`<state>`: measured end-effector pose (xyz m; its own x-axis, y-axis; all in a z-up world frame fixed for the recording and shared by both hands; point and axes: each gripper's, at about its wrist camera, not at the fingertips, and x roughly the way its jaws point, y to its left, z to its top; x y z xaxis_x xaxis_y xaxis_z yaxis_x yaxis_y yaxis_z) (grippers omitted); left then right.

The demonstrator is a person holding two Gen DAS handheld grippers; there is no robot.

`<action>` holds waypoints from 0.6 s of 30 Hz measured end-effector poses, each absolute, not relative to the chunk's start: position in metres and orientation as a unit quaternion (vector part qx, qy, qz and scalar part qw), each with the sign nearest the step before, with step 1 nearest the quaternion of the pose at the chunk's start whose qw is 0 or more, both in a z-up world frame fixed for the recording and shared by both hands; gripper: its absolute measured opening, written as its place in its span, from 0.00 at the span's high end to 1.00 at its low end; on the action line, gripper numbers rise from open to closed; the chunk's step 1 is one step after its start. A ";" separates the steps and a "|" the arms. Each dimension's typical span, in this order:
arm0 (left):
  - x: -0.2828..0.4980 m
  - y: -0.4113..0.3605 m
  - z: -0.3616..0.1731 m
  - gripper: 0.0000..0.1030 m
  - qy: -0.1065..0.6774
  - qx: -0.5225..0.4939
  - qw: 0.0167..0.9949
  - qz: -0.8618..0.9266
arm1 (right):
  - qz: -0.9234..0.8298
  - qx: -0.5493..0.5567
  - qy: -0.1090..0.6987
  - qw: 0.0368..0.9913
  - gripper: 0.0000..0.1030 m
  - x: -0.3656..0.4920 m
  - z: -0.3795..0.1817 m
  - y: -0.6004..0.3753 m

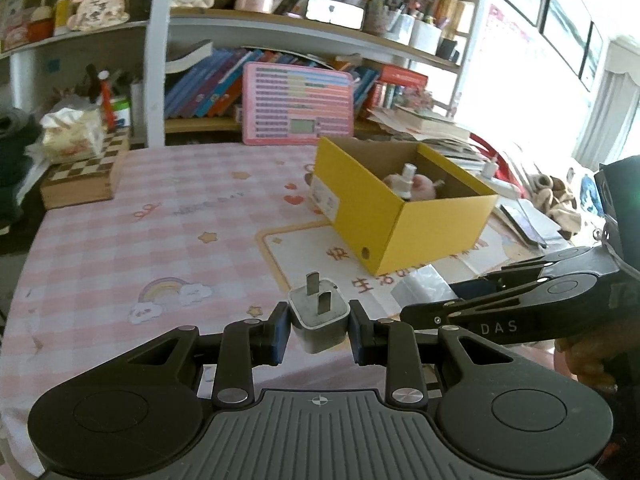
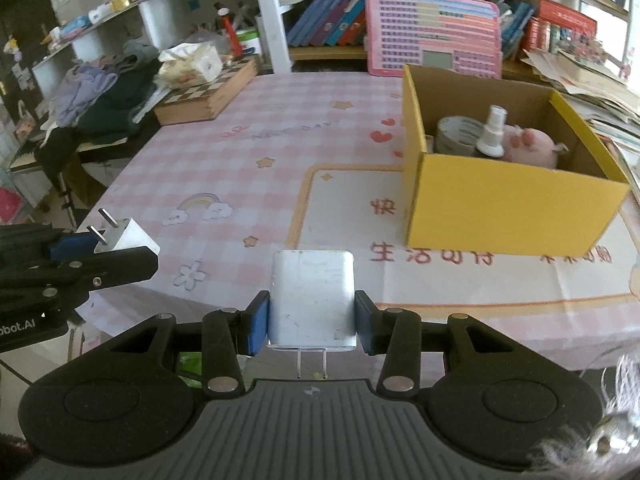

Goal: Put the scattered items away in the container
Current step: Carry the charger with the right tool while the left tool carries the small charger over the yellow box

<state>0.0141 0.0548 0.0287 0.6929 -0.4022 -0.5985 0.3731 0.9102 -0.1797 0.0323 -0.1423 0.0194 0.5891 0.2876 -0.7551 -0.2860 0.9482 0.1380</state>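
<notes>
My left gripper [image 1: 319, 330] is shut on a small white plug adapter [image 1: 320, 312], prongs pointing up and away, above the near part of the pink checked table. My right gripper [image 2: 312, 320] is shut on a larger white charger block [image 2: 312, 296], prongs pointing back at the camera. The yellow cardboard box [image 1: 436, 220] [image 2: 508, 204] stands open ahead and to the right of both. Inside it lie a tape roll [image 2: 454, 132], a white spray bottle [image 2: 492, 132] and a pink plush toy [image 2: 528, 146]. In the right wrist view the left gripper [image 2: 100, 252] shows at the left with its small adapter [image 2: 128, 236].
A wooden chessboard box [image 2: 208, 92] with a tissue pack [image 2: 192, 62] sits at the table's far left. A pink learning tablet [image 2: 434, 32] leans against the bookshelf behind the box. Stacked books and papers [image 2: 592, 80] crowd the right side. Clothes [image 2: 108, 96] pile off the left edge.
</notes>
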 end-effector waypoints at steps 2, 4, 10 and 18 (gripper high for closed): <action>0.015 0.049 0.028 0.72 0.331 -0.019 0.918 -0.219 | 0.153 0.006 0.424 0.892 0.60 0.030 0.019 -0.149; 0.017 0.044 0.027 0.72 0.331 -0.016 0.916 -0.226 | 0.146 0.011 0.425 0.893 0.60 0.029 0.018 -0.156; 0.025 0.024 0.026 0.72 0.333 -0.006 0.911 -0.245 | 0.124 0.024 0.423 0.897 0.60 0.028 0.017 -0.178; 0.039 -0.011 0.027 0.72 0.339 0.012 0.901 -0.271 | 0.101 0.038 0.424 0.899 0.60 0.033 0.016 -0.210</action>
<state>0.0387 -0.0107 0.0272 0.6227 -0.4804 -0.6176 0.4971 0.8525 -0.1619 0.0328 -0.2096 0.0164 0.6198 0.2142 -0.7549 -0.1502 0.9766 0.1538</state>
